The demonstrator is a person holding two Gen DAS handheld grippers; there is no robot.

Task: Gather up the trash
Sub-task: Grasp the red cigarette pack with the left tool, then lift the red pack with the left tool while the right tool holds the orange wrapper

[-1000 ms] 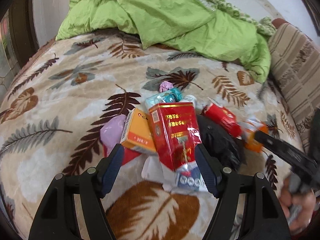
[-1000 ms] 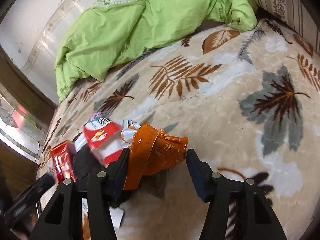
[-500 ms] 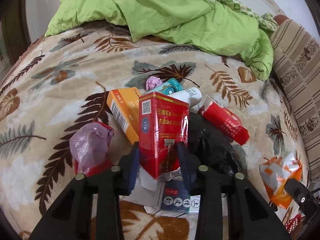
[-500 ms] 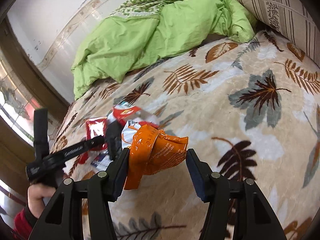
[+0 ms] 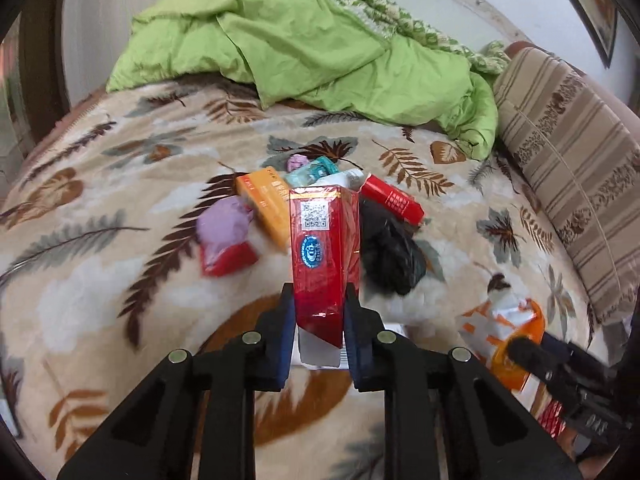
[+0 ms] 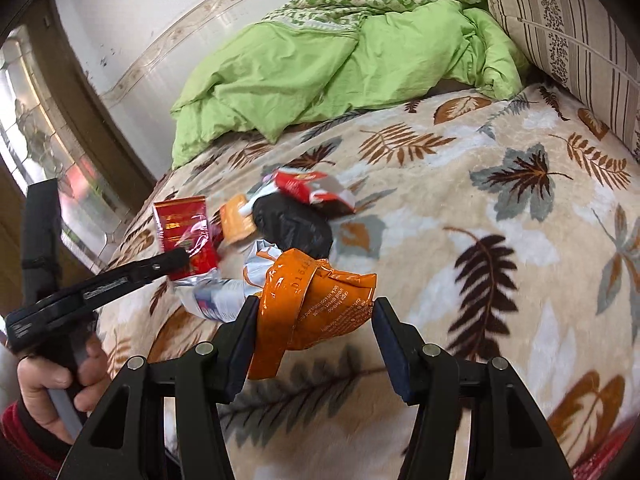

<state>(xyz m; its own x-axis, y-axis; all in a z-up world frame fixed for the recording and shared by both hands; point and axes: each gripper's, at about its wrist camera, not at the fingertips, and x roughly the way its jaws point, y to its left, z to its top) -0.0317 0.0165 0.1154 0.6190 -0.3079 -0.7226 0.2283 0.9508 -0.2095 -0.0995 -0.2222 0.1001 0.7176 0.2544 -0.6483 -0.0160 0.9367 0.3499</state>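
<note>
My left gripper point(image 5: 319, 304) is shut on a red foil packet point(image 5: 323, 252) and holds it above the bed; the packet also shows in the right wrist view point(image 6: 185, 236). My right gripper point(image 6: 312, 312) holds a crumpled orange wrapper point(image 6: 316, 300) between its fingers, above the blanket; it also shows in the left wrist view point(image 5: 508, 340). On the blanket lies a pile of trash: a black bag point(image 5: 388, 252), an orange box point(image 5: 266, 204), a red box point(image 5: 394, 198), a purple bag point(image 5: 224, 226) and a teal wrapper point(image 5: 316, 170).
The bed has a leaf-patterned blanket point(image 5: 100, 280). A green duvet point(image 5: 304, 48) is bunched at the far end. A striped cushion point(image 5: 572, 168) stands along the right side. A white flat packet point(image 6: 220, 300) lies under the pile's near edge.
My left gripper closed on the red packet and lifted it off the pile. My right gripper rose and pulled back with the orange wrapper.
</note>
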